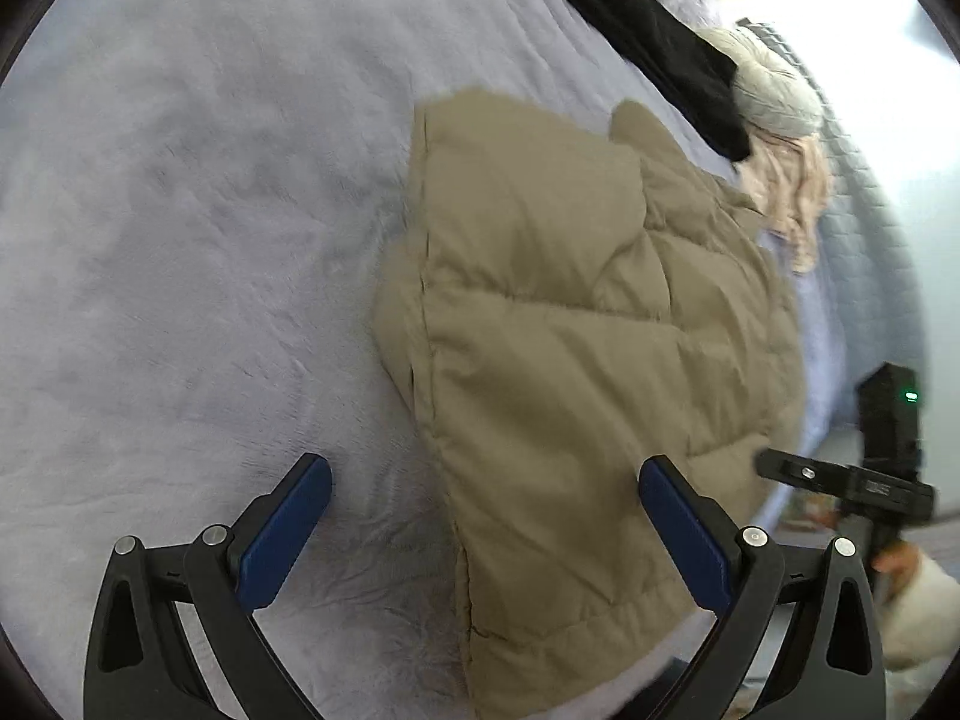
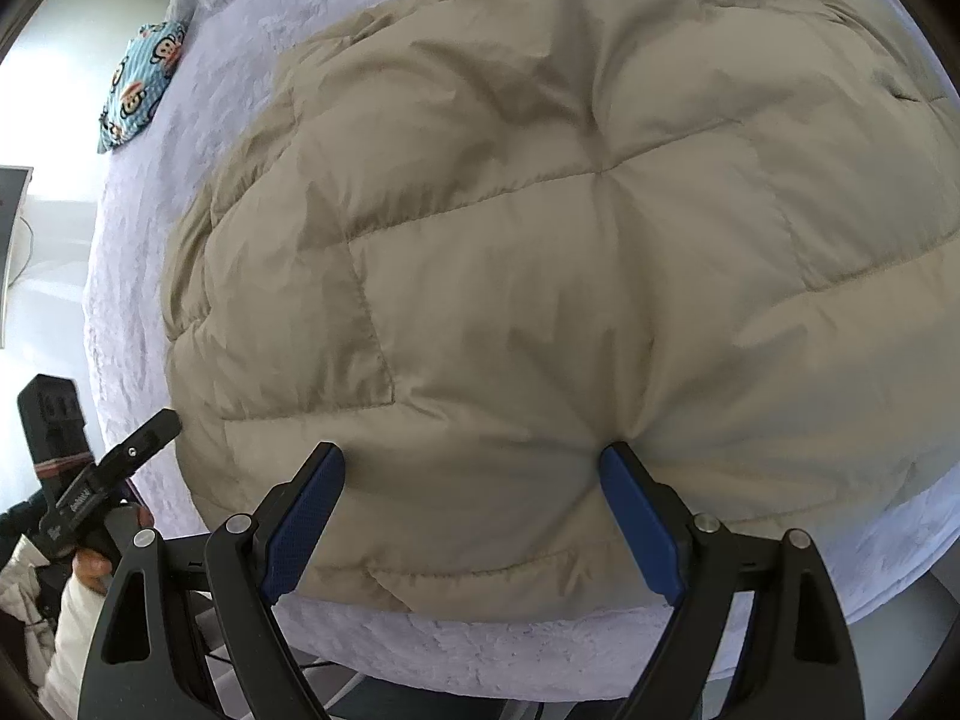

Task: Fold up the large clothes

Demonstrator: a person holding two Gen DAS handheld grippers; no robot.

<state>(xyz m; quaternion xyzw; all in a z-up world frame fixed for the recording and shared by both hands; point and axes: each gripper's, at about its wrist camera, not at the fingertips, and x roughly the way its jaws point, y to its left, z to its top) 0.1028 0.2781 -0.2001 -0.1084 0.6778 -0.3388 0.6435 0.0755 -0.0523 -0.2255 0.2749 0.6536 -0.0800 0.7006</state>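
Tan quilted jacket [image 1: 576, 324] lying folded on lavender blanket [image 1: 180, 240], long axis running near to far.

Left gripper [image 1: 485, 531] hovering, jaws apart, empty; right gripper [image 2: 471, 519] pressing into jacket's near edge, jaws apart.

One tan quilted jacket [image 1: 570, 324], one black garment [image 1: 654, 48], one pink garment [image 1: 786, 192], one cartoon-print cloth [image 2: 141, 87]

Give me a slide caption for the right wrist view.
Right claw, open, pressing into a puffy tan quilted jacket spread on a lavender fleece blanket.
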